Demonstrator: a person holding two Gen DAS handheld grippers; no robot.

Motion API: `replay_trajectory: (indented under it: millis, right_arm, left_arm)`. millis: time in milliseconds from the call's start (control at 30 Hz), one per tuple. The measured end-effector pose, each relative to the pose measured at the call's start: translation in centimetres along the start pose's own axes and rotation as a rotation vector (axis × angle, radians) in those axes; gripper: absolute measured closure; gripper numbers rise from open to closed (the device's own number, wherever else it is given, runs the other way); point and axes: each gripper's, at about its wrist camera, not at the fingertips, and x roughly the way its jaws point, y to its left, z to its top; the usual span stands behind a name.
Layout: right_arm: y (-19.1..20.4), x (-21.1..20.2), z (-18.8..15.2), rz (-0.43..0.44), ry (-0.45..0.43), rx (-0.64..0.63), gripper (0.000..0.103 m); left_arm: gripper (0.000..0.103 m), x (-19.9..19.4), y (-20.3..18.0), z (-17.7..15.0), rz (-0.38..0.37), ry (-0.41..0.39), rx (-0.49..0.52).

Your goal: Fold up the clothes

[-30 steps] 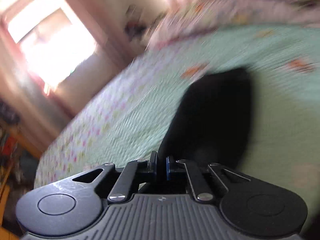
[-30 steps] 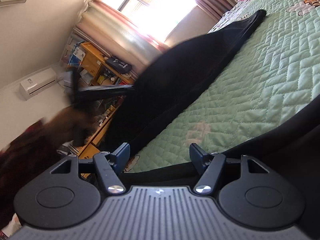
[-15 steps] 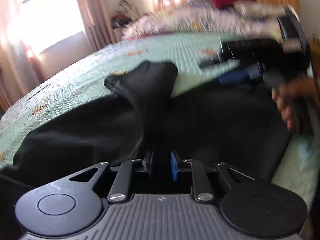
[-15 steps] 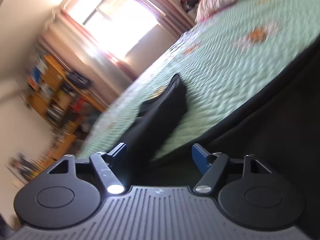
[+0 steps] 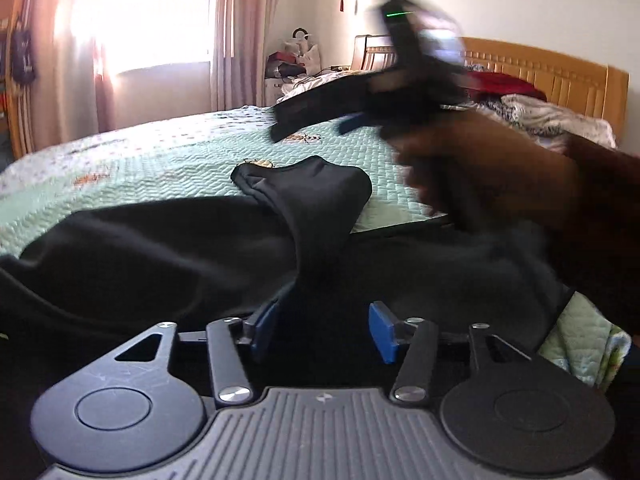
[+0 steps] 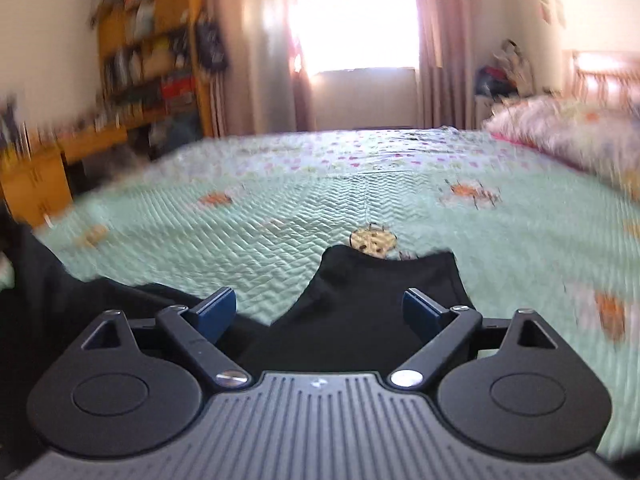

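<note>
The black garment [image 5: 168, 248] is spread on the green bedspread [image 6: 280, 216]. The left gripper [image 5: 324, 330] is being opened, cloth loose between its jaws; the right gripper [image 6: 320, 312] is being opened wide, empty. The fold should be laid flat before release.

text: none legible | labels: none | signs: none
</note>
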Motion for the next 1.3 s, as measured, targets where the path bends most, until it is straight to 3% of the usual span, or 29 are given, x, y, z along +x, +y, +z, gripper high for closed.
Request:
replay_trajectory:
  millis: [167, 267, 333, 400, 467, 500, 533, 567, 667, 767, 867, 933, 1000, 1033, 1133, 1200, 1233, 1300]
  right_arm:
    - [3.8, 10.7, 2.3, -0.092, 0.219, -0.135, 0.012]
    - [5.8, 17.1, 2.1, -0.224, 0.397, -0.232, 0.012]
    - [5.7, 19.3, 1.9, -0.285, 0.457, -0.226, 0.005]
    - [4.1, 19.2, 2.1, -0.286, 0.441, -0.133, 0.010]
    - [1.8, 18.4, 1.9, -0.207, 0.423, 0.007, 0.038]
    - [1.1, 17.7, 1.9, -0.216, 0.402, 0.028, 0.053]
    - [0.5, 16.9, 2.0, -0.212, 0.374, 0.045, 0.085]
    - [-0.2, 16.1, 2.1, -0.206, 0.346, 0.064, 0.093]
    - [-3.7, 12.1, 2.5, -0.130, 0.235, 0.248, 0.094]
    - [-6.6, 5.4, 2.5, -0.048, 0.061, 0.401, 0.094]
    - [-9.9, -5.4, 0.6, 0.028, -0.144, 0.519, 0.094]
    - [-12.4, -12.5, -2.8, 0.047, -0.218, 0.610, 0.094]
    - [-14.4, -17.6, -7.6, 0.003, -0.225, 0.706, 0.092]
    - [-15.3, -19.2, -10.3, -0.030, -0.200, 0.752, 0.086]
    - [-17.3, -19.5, -17.4, -0.066, -0.047, 0.879, 0.070]
    - [-17.9, -19.4, -20.5, -0.043, -0.028, 0.963, 0.071]
    - [-18.0, -19.9, -21.3, -0.022, -0.061, 0.977, 0.070]
    - [-18.2, -20.5, -21.4, -0.011, -0.093, 0.997, 0.061]
  left_arm:
    - [0.038, 0.5, 1.4, -0.6, -0.036, 0.008, -0.058]
    - [0.036, 0.8, 2.1, -0.8, -0.059, 0.003, -0.079]
    - [0.035, 1.0, 2.4, -0.9, -0.069, 0.000, -0.082]
    - [0.032, 1.0, 2.5, -1.0, -0.074, -0.005, -0.080]
    - [0.031, 1.0, 2.7, -1.1, -0.067, -0.011, -0.087]
    - [0.031, 0.8, 2.7, -1.1, -0.062, -0.015, -0.094]
    - [0.031, 0.6, 2.6, -1.0, -0.057, -0.018, -0.100]
    - [0.031, 0.3, 2.6, -1.0, -0.053, -0.021, -0.106]
    - [0.031, -0.7, 2.3, -0.6, -0.036, -0.041, -0.104]
    - [0.030, -1.9, 1.9, -0.1, -0.021, -0.067, -0.095]
    - [0.028, -3.1, 1.4, 0.2, -0.029, -0.093, -0.105]
    - [0.026, -3.8, 0.8, 0.2, -0.033, -0.107, -0.100]
    - [0.025, -3.9, -0.1, 0.3, -0.039, -0.100, -0.088]
    - [0.025, -3.8, -0.6, 0.4, -0.043, -0.094, -0.082]
    - [0.025, -3.5, -2.3, 0.5, -0.075, -0.070, -0.077]
    - [0.025, -3.1, -2.9, 0.5, -0.093, -0.051, -0.096]
    - [0.025, -2.9, -3.2, 0.5, -0.098, -0.039, -0.110]
    - [0.022, -2.9, -3.4, 0.1, -0.106, -0.027, -0.145]
